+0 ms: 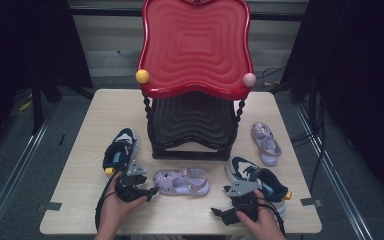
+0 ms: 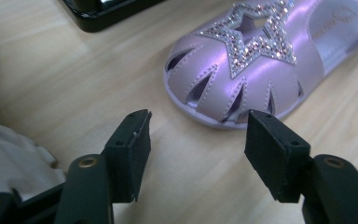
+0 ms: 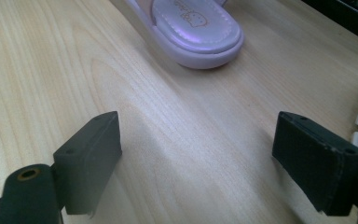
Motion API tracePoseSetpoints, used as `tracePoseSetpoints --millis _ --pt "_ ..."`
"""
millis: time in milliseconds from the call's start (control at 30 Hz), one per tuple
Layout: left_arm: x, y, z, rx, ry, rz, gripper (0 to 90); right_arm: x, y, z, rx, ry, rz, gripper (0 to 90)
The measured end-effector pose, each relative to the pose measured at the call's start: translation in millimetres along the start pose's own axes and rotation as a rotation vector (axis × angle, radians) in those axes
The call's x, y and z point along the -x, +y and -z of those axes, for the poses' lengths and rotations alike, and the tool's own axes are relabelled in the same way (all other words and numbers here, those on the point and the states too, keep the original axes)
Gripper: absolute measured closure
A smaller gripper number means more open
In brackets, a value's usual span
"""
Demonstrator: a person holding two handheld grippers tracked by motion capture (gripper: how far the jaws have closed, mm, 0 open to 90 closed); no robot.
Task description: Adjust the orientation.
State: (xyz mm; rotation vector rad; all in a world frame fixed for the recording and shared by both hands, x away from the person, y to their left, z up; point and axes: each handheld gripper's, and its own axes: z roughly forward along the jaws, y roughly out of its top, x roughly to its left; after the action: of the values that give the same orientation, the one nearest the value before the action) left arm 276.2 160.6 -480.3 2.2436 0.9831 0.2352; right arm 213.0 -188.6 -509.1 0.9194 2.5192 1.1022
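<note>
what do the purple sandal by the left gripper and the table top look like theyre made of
Purple sandal: looks like glossy synthetic leather, going by the pearly sheen and stitched cut-outs; its star seems to be set with rhinestones that sparkle. Table: pale wood or a wood-look laminate with a matt finish; grain lines run across it, but which of the two is unclear.

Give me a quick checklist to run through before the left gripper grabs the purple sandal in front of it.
1. Left gripper jaws apart, nothing between them: ok.
2. Glossy purple sandal with a glittery star lies flat on the pale wooden table: ok.
3. Jaws lined up on the sandal's toe: not ok, the right-hand jaw meets the toe edge and the other sits beside it.
4. Right gripper open over bare wood: ok.
5. Jaws wide enough to span the toe: cannot tell.
6. Black rack base stands apart from the sandal: ok.
</note>
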Motion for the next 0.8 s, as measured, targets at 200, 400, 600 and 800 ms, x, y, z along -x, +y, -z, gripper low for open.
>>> tracePoseSetpoints --millis 200,400,600,800 --pt "-5.0 9.6 -2.2 0.044 0.027 0.040 44.0 0.0 0.0 0.0 0.000 0.000 0.000 14.9" --pt "-4.7 11.8 1.4 0.039 0.007 0.047 46.7 0.0 0.0 0.0 0.000 0.000 0.000 14.8" --pt "8.1 10.6 20.2 0.013 -0.024 0.036 54.1 0.0 0.0 0.0 0.000 0.000 0.000 14.8" --pt "14.5 1.4 15.5 -0.049 -0.046 0.041 61.7 -0.1 0.0 0.0 0.000 0.000 -0.001 14.9"
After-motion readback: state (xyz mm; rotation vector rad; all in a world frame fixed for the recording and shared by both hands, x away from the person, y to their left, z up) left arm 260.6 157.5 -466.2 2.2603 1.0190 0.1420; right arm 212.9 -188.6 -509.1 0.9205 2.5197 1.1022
